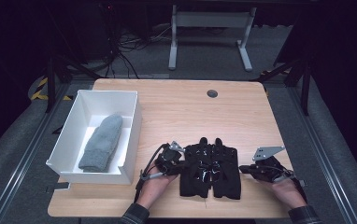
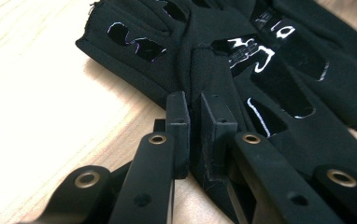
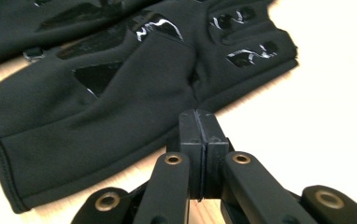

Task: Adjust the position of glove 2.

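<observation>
- High view: we see both forearms come in from the bottom edge, sleeves cut off by the frame. The left hand [image 1: 155, 179] holds the left hand-held gripper [image 1: 179, 161] pointing right, at the left edge of the black gloves [image 1: 210, 168]. The right hand [image 1: 286, 189] holds the right hand-held gripper [image 1: 244, 169] pointing left, tip just beside the gloves' right edge.
- The gloves lie flat side by side on the table [image 1: 176, 107], near its front edge, fingers pointing away from the person. A white box [image 1: 120, 140] at the table's left holds a grey mitten [image 1: 101, 142]. Jaw gaps too small to read from up here; room behind is dark.
- Left gripper view: the left hand-held gripper [image 2: 195, 109] is low & nearly level w/ the table. Jaws nearly closed, w/ a raised fold of the glove [image 2: 279, 107] pinched between the pads. Glove's far end cut off at the top edge.
- Right gripper view: the right hand-held gripper [image 3: 199, 123] has pads fully together, nothing between them. It lies low, tip just short of the glove [image 3: 120, 98]; we can't tell if it touches. Glove fingers run out of frame at the top.
</observation>
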`<action>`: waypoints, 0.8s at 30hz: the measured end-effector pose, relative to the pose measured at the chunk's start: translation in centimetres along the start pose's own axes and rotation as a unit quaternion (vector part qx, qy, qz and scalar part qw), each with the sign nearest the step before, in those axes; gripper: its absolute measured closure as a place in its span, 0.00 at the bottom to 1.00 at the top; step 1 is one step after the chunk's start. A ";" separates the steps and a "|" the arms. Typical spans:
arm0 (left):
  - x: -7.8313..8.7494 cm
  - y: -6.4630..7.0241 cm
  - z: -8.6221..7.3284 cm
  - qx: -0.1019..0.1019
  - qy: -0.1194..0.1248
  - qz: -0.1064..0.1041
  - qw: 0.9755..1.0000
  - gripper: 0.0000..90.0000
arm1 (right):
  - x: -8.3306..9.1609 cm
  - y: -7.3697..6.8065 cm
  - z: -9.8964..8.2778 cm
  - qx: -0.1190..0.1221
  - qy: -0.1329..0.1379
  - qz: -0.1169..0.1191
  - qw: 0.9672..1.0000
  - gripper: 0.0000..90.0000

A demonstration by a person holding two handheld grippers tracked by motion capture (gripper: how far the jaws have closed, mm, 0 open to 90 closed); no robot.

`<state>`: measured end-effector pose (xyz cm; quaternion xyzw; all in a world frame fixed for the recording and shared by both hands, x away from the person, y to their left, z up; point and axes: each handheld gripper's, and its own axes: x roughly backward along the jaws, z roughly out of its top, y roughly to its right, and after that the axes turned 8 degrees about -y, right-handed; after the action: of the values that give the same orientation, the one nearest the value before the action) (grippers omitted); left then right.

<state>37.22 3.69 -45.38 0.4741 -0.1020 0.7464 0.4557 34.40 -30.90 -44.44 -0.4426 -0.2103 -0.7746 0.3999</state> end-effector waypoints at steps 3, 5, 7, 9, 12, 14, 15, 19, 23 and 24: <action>0.4 -0.1 0.0 0.000 0.004 -0.010 1.000 0.92 | -0.2 -0.3 0.3 0.006 -0.001 0.006 1.000 1.00; 0.7 -0.2 0.0 0.000 0.007 -0.015 1.000 0.92 | -0.5 -0.5 0.5 0.010 -0.003 0.008 1.000 1.00; 1.0 -0.3 0.0 0.002 0.008 -0.023 1.000 0.92 | -0.6 -0.6 0.7 0.012 -0.003 0.012 1.000 1.00; 1.3 -0.4 -0.1 0.002 0.008 -0.026 1.000 0.92 | -0.8 -0.7 0.9 0.014 -0.002 0.014 1.000 1.00; 1.6 -0.6 -0.1 0.003 0.011 -0.031 0.999 0.92 | -0.8 -0.7 0.9 0.014 -0.002 0.016 1.000 1.00; 2.0 -0.7 -0.1 0.006 0.012 -0.032 0.999 0.92 | -0.7 -0.6 0.8 0.013 0.001 0.015 1.000 1.00; 2.0 -0.7 -0.1 0.006 0.012 -0.032 0.999 0.92 | -0.7 -0.6 0.8 0.013 0.001 0.015 1.000 1.00; 2.3 -0.9 -0.3 0.008 0.015 -0.034 0.999 0.92 | -0.6 -0.3 0.6 0.008 0.001 0.012 1.000 1.00; 2.6 -1.1 -0.3 0.011 0.014 -0.034 0.999 0.92 | -0.2 0.2 0.4 0.000 0.002 -0.003 1.000 1.00; 2.6 -1.1 -0.3 0.012 0.014 -0.034 0.999 0.92 | -0.1 0.3 0.3 -0.002 0.002 -0.002 1.000 1.00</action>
<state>37.56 6.04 -43.80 0.4723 -0.0704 0.7380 0.4768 34.81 -30.82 -44.41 -0.4414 -0.2092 -0.7767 0.3976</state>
